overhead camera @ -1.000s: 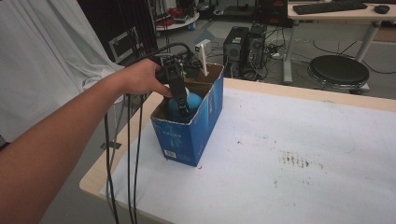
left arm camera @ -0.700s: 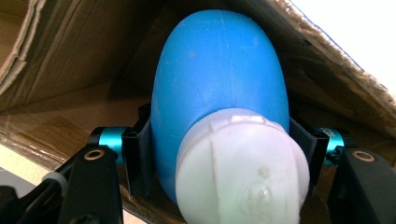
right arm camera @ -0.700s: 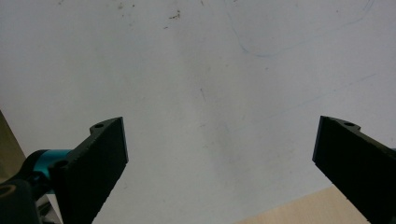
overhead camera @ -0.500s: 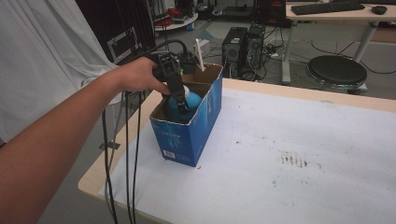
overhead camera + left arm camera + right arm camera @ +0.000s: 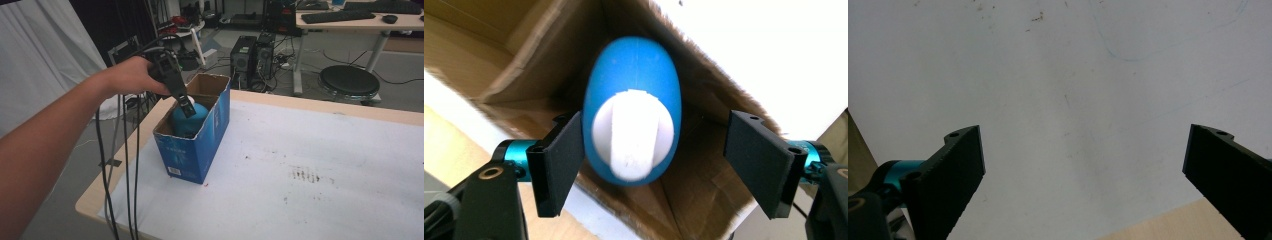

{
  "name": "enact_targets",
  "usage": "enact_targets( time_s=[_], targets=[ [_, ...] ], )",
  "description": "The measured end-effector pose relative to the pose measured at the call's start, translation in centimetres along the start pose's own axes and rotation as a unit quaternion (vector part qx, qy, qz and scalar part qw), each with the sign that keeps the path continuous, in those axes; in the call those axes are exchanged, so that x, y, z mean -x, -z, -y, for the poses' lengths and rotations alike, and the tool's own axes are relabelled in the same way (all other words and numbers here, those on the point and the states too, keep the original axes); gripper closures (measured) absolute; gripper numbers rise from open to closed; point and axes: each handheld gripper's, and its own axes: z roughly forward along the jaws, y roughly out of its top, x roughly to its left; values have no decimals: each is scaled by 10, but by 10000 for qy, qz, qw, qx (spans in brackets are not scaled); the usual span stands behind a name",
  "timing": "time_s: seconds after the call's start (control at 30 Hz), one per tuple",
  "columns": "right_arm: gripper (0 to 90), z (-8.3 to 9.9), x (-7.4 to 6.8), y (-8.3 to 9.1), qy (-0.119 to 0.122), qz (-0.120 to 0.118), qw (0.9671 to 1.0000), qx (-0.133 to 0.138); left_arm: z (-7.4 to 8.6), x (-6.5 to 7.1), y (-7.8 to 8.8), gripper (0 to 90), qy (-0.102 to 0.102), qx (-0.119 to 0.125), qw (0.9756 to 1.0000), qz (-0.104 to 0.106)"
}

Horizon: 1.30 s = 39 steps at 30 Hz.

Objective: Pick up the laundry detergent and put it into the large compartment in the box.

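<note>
blue box [image 5: 195,150]: open-topped, at the table's [image 5: 320,200] left edge, its inside largely taken up by a blue egg-shaped object [image 5: 634,100] between cardboard walls. white table surface to the right of it: bare, open passage.

No legible text, brand, number or sign is found in any view. The blue box [image 5: 192,150] carries faint pale print on its near face and a small white sticker, apparently a barcode label, at the lower corner; both are too small and blurred to read. The blue object [image 5: 631,110] and its white cap bear no visible marking.
</note>
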Motion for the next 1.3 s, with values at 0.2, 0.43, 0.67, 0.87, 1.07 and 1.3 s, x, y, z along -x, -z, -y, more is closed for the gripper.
enact_targets(
  time_s=[0.2,0.43,0.67,0.87,1.07,1.3],
  targets=[
    [23,0,-3,3,1,12,10000,3,-4,11,24,220,201,345,9992,-60],
    [23,1,-6,6,14,22,10000,36,-7,21,33,220,187,479,9984,-250],
    [23,2,-8,8,27,64,9999,73,-9,25,33,220,213,465,9985,-198],
    [23,3,-9,10,42,71,9999,97,-14,33,31,122,69,369,9992,-134],
    [23,4,-10,12,63,91,9999,124,-19,40,28,27,-148,271,9995,-89],
    [23,5,-11,13,70,115,9998,139,-26,49,25,26,-369,180,9991,-132]
  ],
)
